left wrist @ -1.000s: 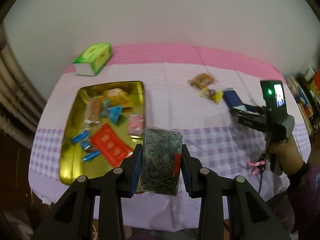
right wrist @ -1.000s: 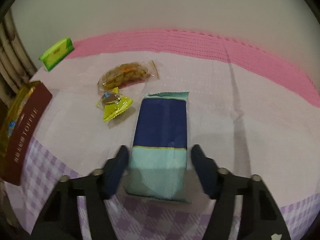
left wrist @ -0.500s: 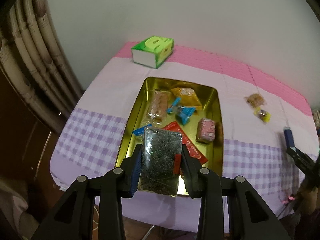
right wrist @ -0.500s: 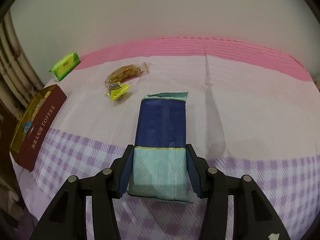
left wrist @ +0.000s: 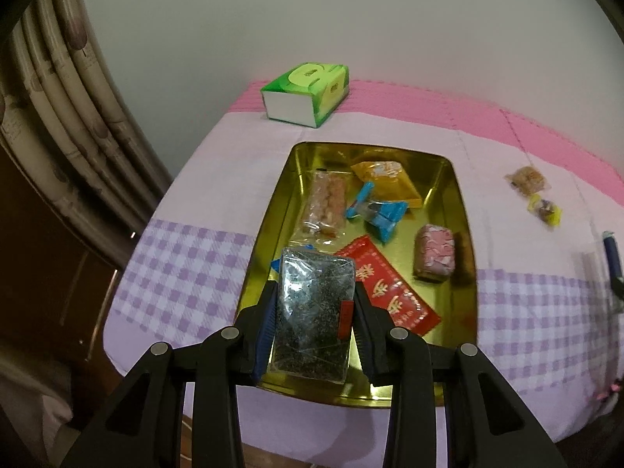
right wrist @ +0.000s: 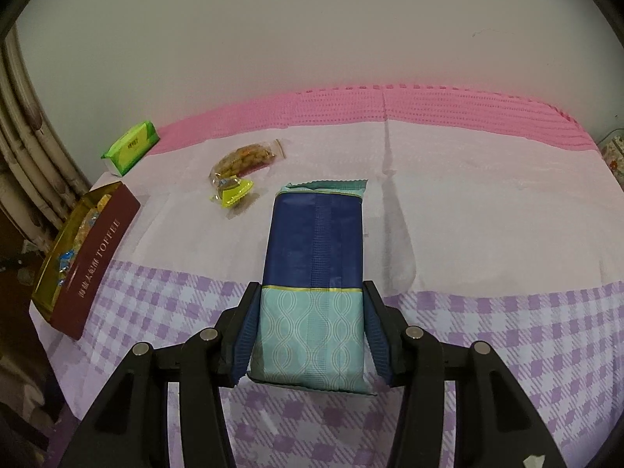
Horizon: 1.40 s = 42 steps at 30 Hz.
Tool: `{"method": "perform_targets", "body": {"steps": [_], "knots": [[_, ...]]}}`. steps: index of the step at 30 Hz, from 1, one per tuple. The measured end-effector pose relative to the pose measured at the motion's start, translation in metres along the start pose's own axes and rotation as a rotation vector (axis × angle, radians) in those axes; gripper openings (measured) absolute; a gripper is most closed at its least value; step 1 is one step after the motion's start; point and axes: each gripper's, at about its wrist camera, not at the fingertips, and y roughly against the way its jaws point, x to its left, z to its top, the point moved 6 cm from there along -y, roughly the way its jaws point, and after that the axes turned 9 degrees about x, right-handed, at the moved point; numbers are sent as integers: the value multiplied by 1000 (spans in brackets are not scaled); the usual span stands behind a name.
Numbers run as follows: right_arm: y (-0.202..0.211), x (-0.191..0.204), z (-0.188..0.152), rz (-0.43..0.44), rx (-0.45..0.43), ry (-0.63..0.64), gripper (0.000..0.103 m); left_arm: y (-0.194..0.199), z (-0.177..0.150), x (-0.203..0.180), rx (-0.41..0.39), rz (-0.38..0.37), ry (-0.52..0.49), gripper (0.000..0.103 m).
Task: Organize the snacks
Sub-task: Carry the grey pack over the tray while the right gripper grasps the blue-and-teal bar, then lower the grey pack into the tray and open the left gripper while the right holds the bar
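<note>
Glossy gold metal tin [left wrist: 464, 210], crinkly clear plastic packet [left wrist: 312, 312], matt woven tablecloth [right wrist: 487, 202].

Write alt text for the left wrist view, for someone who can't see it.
The left gripper holds a clear packet of dark snack between its fingers over the near end of a gold tin that already holds several wrapped snacks. The tin sits on a pink and purple checked tablecloth, with a green tissue box behind.

Dim, even indoor light with a pinkish cast. Glare glints off the gold tin [left wrist: 460, 210]. Fisheye bends the dark edges
</note>
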Motion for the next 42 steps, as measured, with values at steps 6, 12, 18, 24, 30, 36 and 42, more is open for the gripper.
{"method": "perform_targets", "body": {"steps": [6, 12, 18, 24, 30, 36, 42], "knots": [[6, 3, 4, 13, -13, -10, 47, -5, 0, 1, -2, 25, -15, 37], [10, 9, 4, 20, -17, -10, 47, -5, -1, 0, -7, 44, -29, 37], [15, 11, 5, 23, -24, -13, 47, -8, -2, 0, 2, 48, -32, 37], [17, 13, 6, 25, -24, -11, 47, -9, -3, 0, 2, 55, -37, 37], [20, 17, 7, 30, -26, -10, 47, -9, -3, 0, 1, 64, -41, 37], [22, 20, 8, 35, -27, -6, 47, -9, -2, 0, 1, 65, -42, 38], [22, 21, 9, 36, -25, -2, 47, -9, -2, 1, -2, 72, -39, 38]]}}
